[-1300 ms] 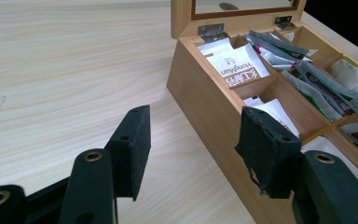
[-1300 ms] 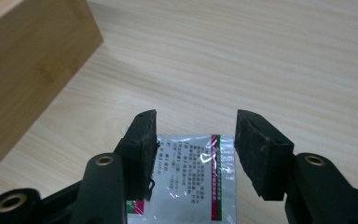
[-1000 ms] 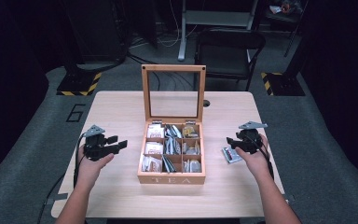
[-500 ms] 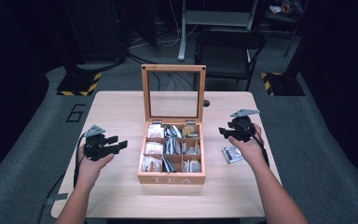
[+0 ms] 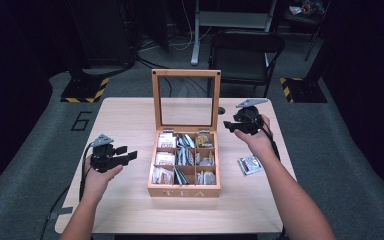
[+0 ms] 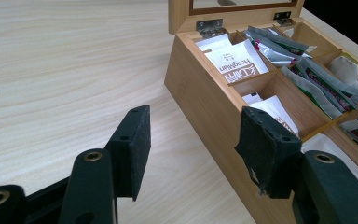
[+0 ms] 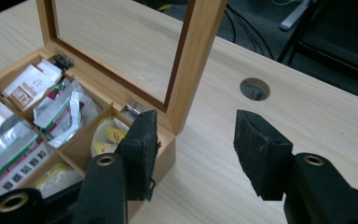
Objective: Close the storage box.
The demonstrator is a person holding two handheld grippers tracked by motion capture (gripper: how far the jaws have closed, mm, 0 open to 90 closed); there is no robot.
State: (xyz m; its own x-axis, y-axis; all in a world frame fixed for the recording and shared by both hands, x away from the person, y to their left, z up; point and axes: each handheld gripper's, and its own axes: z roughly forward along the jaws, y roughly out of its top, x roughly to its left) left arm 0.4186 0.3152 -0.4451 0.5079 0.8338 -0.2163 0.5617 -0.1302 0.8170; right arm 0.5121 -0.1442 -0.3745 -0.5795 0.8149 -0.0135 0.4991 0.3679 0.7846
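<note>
A pale wood-grain table [image 5: 125,125] stands in a dark room. At right of centre in the high view, the right gripper [image 5: 235,125] hovers with its black foam-padded jaws apart and empty, beside the upright glass-paned lid [image 5: 186,98] of the bamboo tea box [image 5: 184,190]. At lower left, the left gripper [image 5: 130,156] has its jaws parted, empty. A glossy packet [image 5: 250,164] lies flat at lower right, on the table.

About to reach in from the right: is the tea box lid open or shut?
Open. The lid stands upright on its hinges behind the compartments of the tea box, and the packets inside lie uncovered.
</note>
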